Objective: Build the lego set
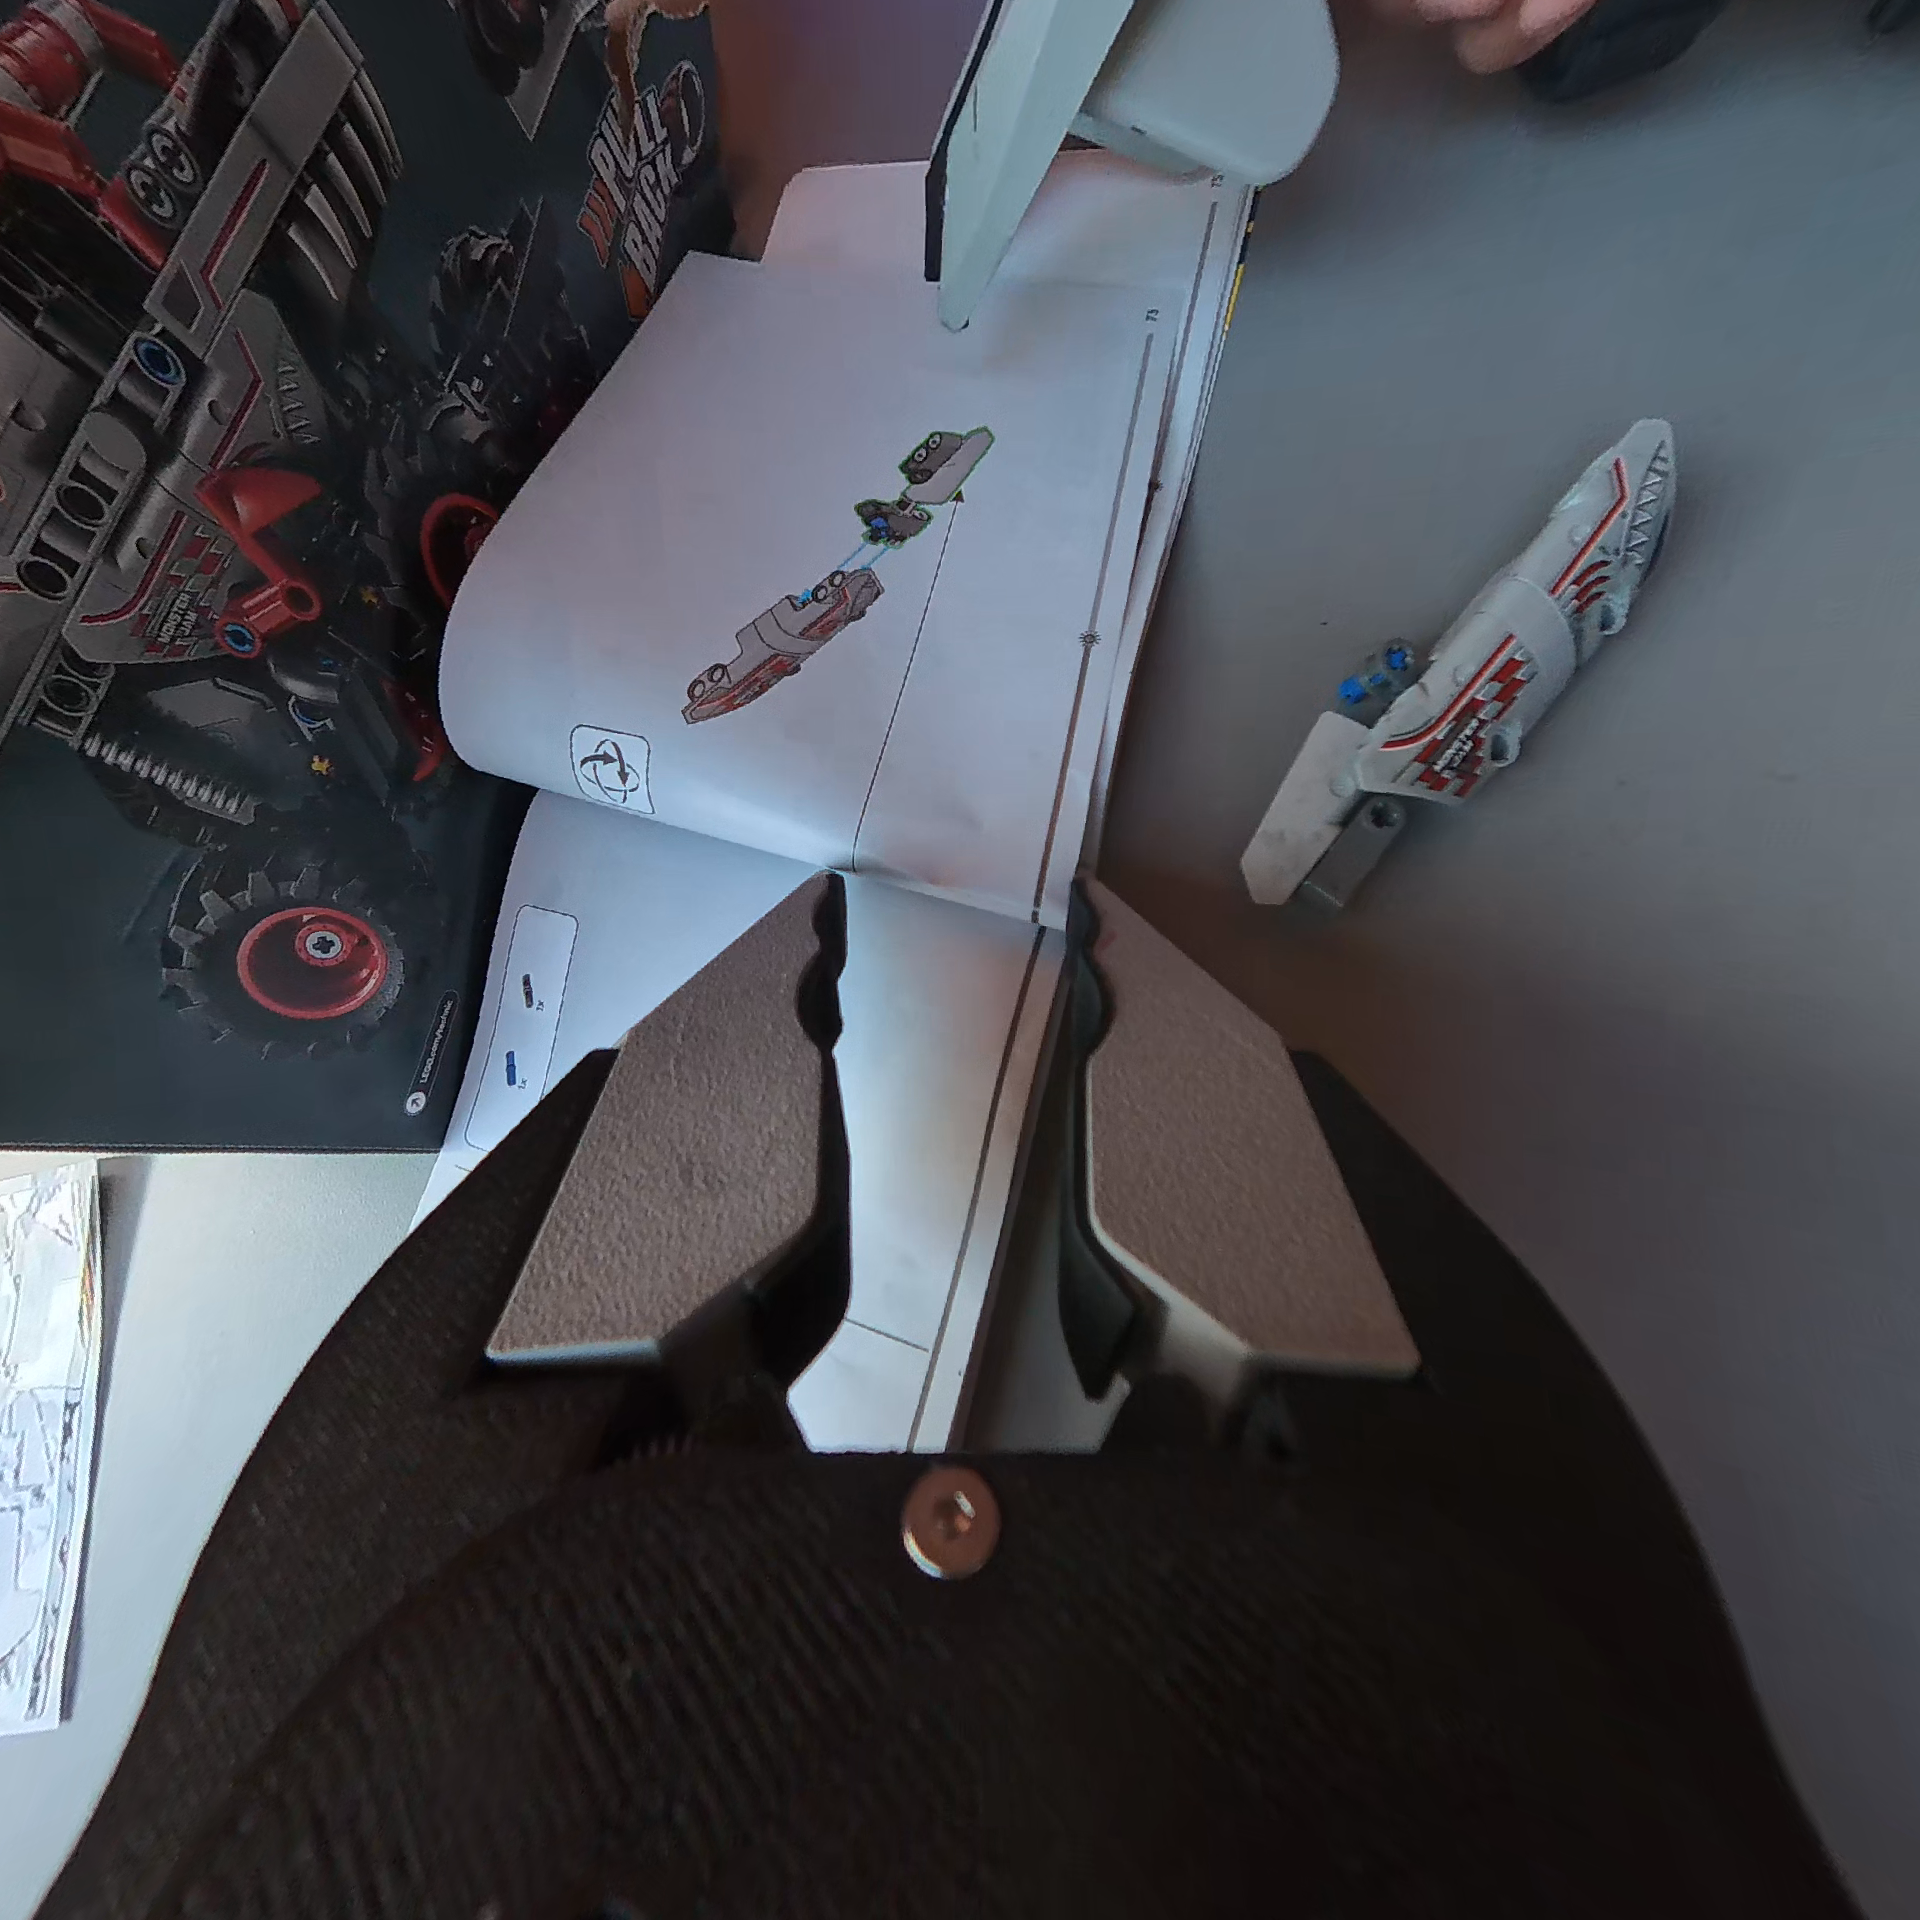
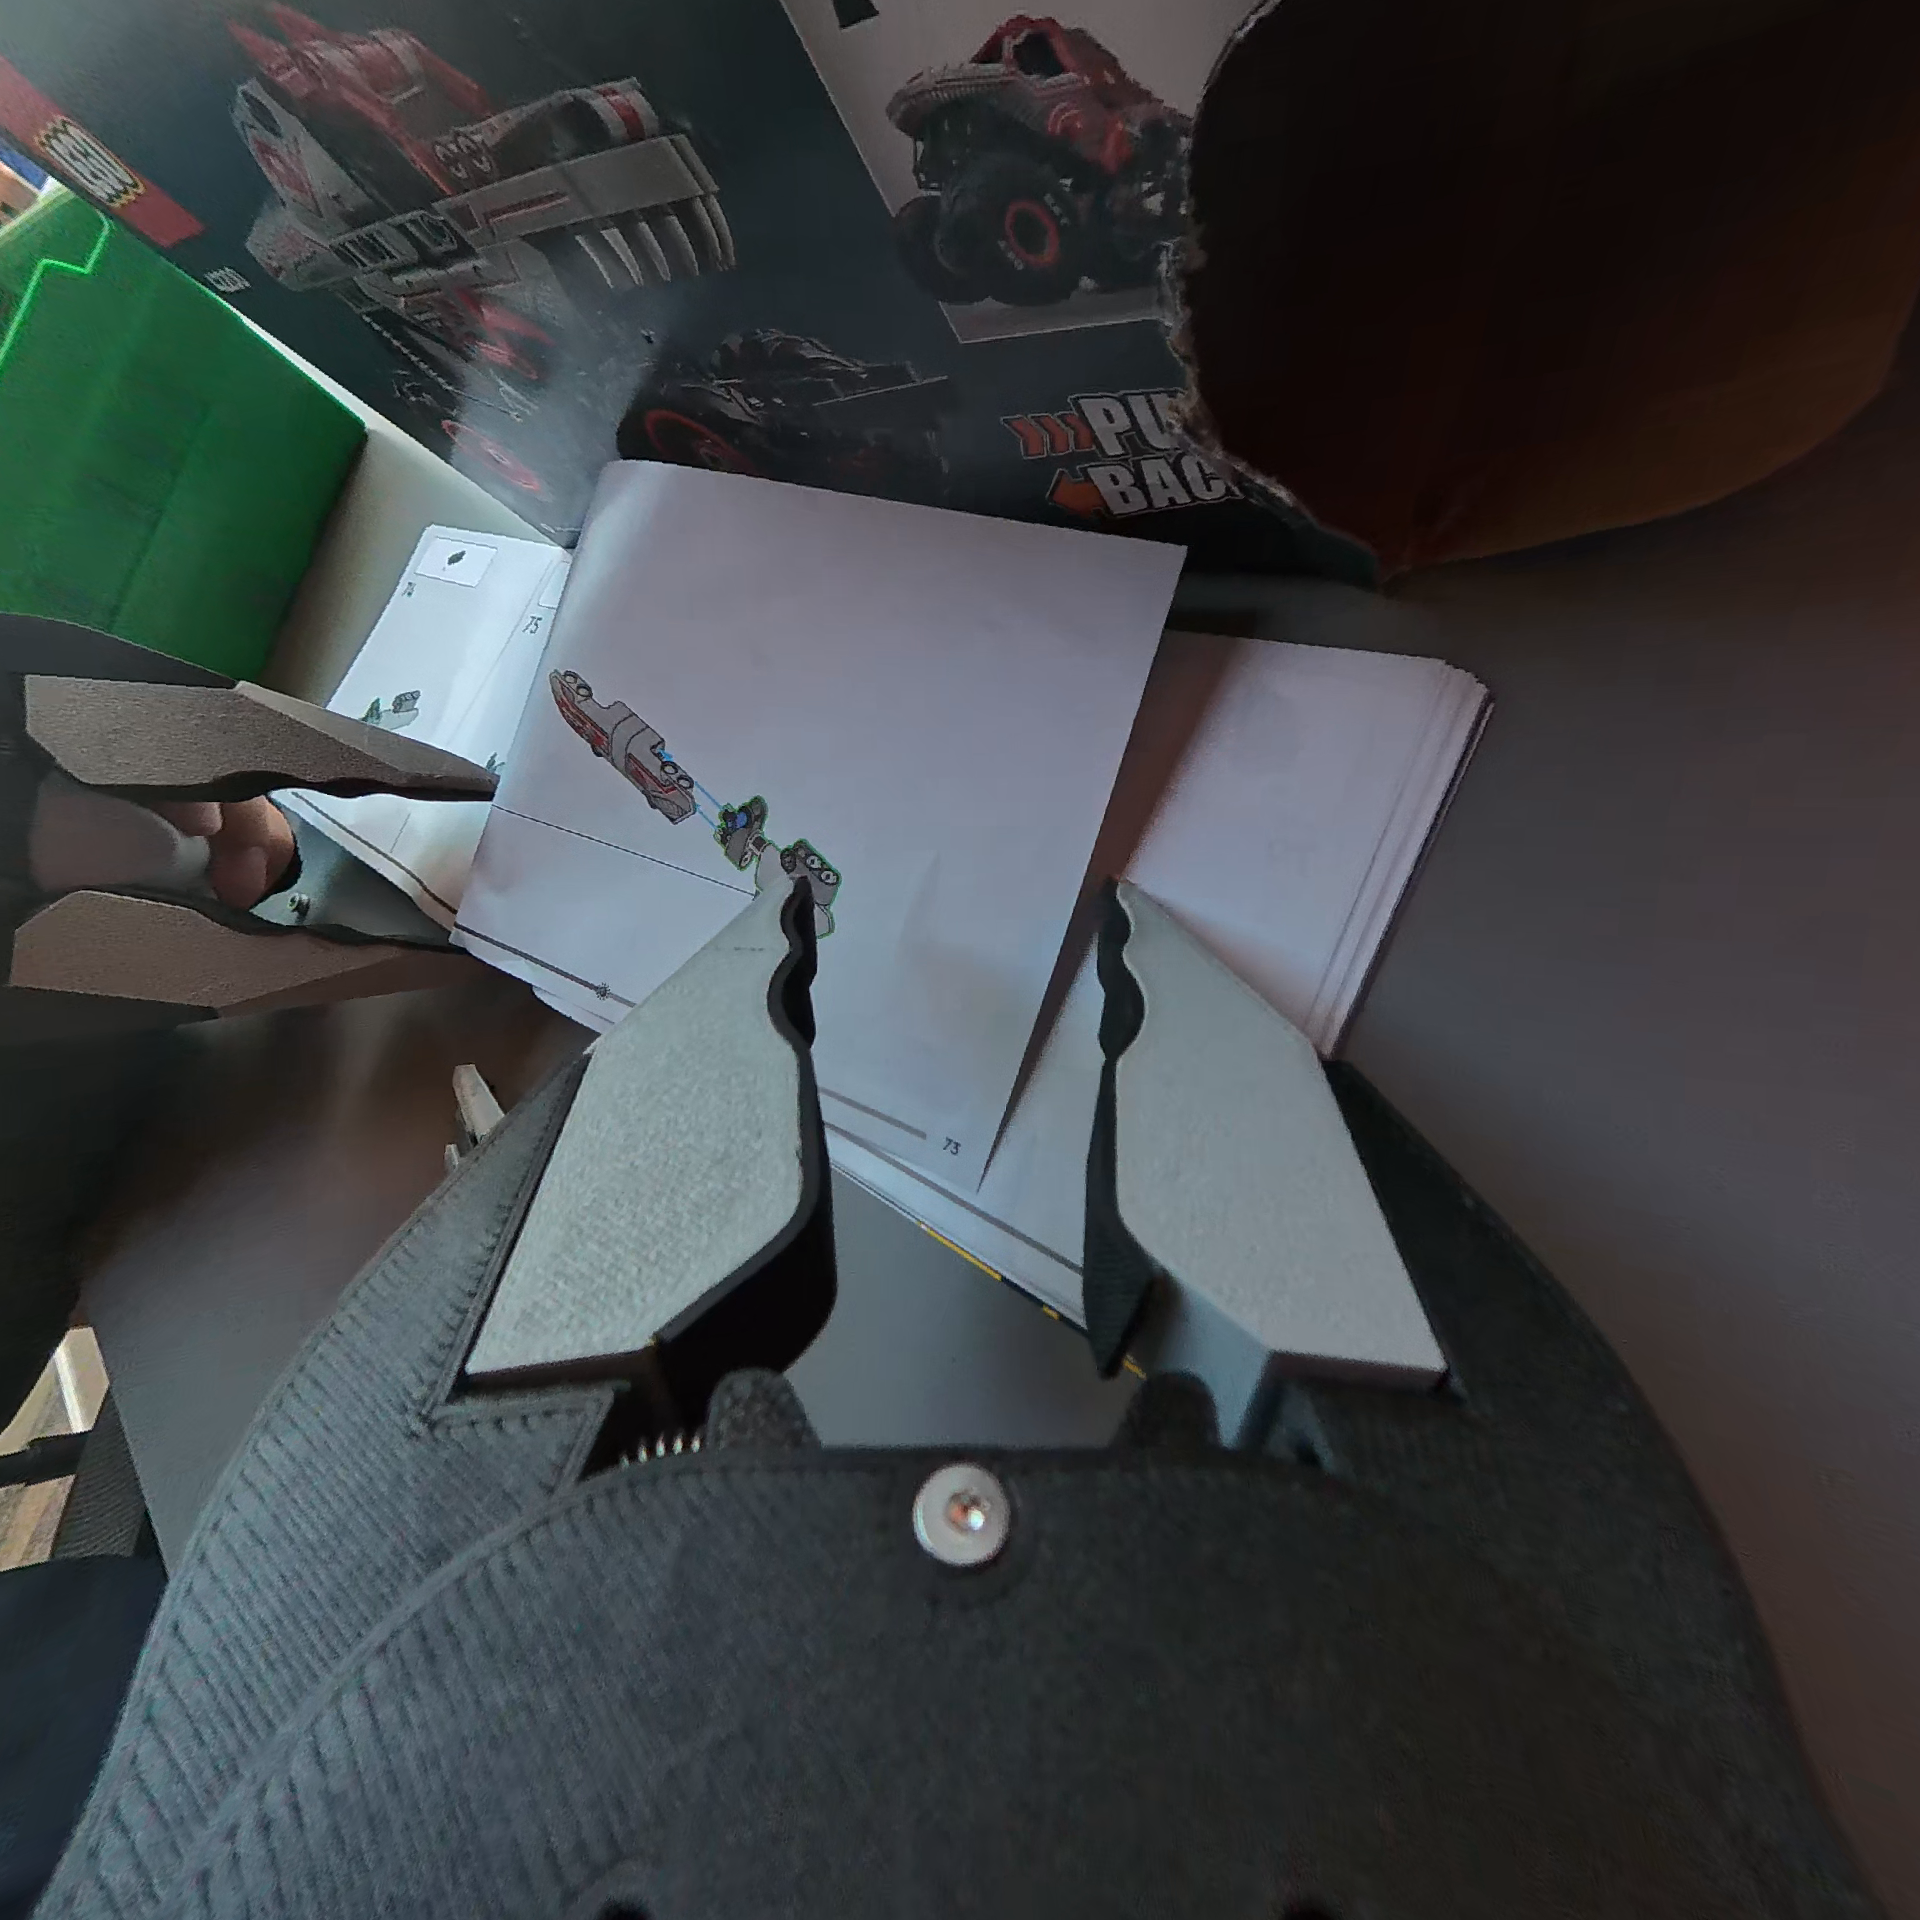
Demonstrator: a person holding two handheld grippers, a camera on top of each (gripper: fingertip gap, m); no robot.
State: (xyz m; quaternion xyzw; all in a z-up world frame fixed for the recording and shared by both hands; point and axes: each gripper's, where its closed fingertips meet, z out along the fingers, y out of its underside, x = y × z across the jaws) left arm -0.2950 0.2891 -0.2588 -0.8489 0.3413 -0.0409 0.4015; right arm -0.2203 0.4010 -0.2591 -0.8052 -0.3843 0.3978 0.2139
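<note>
An open instruction booklet lies on the grey table with one page curled up; it also shows in the right wrist view. My left gripper is open and empty, its fingertips over the booklet's near edge. My right gripper is open, its fingers on either side of the lifted page's lower part. In the left wrist view the right gripper's pale finger reaches the page's far edge. A grey and white lego assembly with red stickers lies on the table to the right of the booklet.
The dark lego box lies left of the booklet and behind it in the right wrist view. A printed sheet lies at the lower left. A green box stands at the far left. A hand shows at the top.
</note>
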